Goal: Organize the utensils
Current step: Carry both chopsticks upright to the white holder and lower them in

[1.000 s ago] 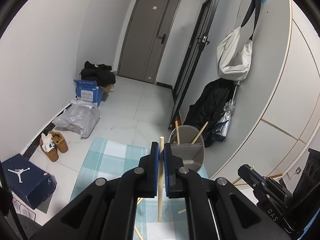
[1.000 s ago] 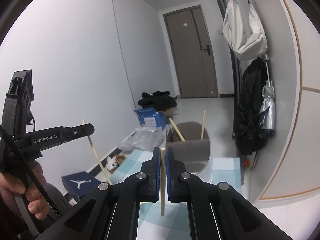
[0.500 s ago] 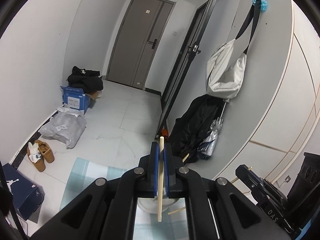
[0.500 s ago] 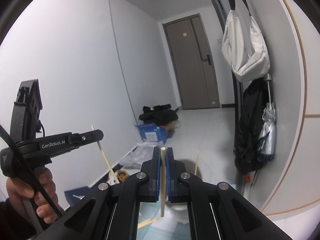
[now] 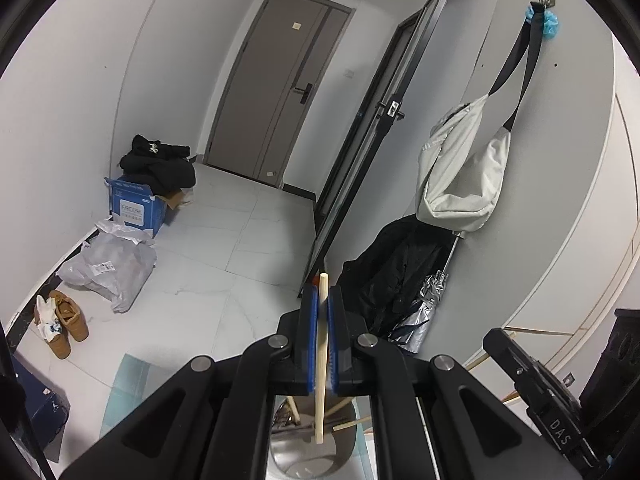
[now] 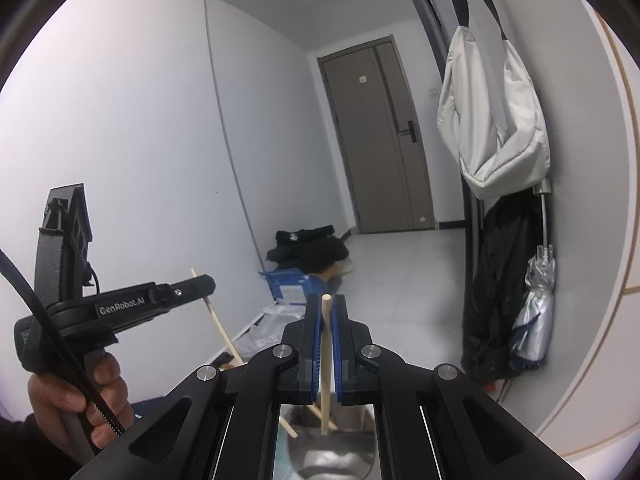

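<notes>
My left gripper (image 5: 322, 300) is shut on a wooden chopstick (image 5: 321, 360) held upright between its blue pads, its lower end over the grey utensil holder (image 5: 316, 456). Other chopsticks (image 5: 344, 424) lean in that holder. My right gripper (image 6: 326, 308) is shut on a second wooden chopstick (image 6: 325, 364), also upright, above the same holder (image 6: 328, 456). The left gripper also shows at the left of the right wrist view (image 6: 200, 286), its chopstick (image 6: 218, 322) slanting down.
A pale checked mat (image 5: 132, 384) lies under the holder on the tiled floor. A blue box (image 5: 134, 206), a grey bag (image 5: 108, 268) and shoes (image 5: 66, 322) line the left wall. A black coat (image 5: 396, 268) and umbrella (image 5: 424, 312) hang right.
Both grippers have risen and moved forward over the holder, which dropped from mid-frame to below the fingers. Both chopsticks stay gripped.
</notes>
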`<action>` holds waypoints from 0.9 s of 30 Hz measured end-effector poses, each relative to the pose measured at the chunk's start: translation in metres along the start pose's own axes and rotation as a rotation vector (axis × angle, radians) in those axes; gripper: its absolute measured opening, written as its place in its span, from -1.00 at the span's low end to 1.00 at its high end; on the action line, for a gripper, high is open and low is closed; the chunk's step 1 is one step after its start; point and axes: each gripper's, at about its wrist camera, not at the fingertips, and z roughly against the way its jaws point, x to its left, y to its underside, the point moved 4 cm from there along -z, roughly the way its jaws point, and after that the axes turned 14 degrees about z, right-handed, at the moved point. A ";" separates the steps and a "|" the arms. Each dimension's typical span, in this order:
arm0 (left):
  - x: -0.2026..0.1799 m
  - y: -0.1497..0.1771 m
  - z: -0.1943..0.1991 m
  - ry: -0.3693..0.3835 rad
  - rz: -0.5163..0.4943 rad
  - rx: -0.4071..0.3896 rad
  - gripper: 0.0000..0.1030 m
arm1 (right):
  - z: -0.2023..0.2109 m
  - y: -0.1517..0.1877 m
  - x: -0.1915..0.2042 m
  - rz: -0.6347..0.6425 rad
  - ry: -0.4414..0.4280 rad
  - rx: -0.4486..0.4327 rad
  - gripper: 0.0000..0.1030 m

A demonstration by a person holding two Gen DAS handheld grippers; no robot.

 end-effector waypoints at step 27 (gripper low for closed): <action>0.009 0.028 -0.059 0.009 -0.110 0.129 -0.97 | -0.099 0.052 -0.022 0.025 -0.077 0.211 -0.92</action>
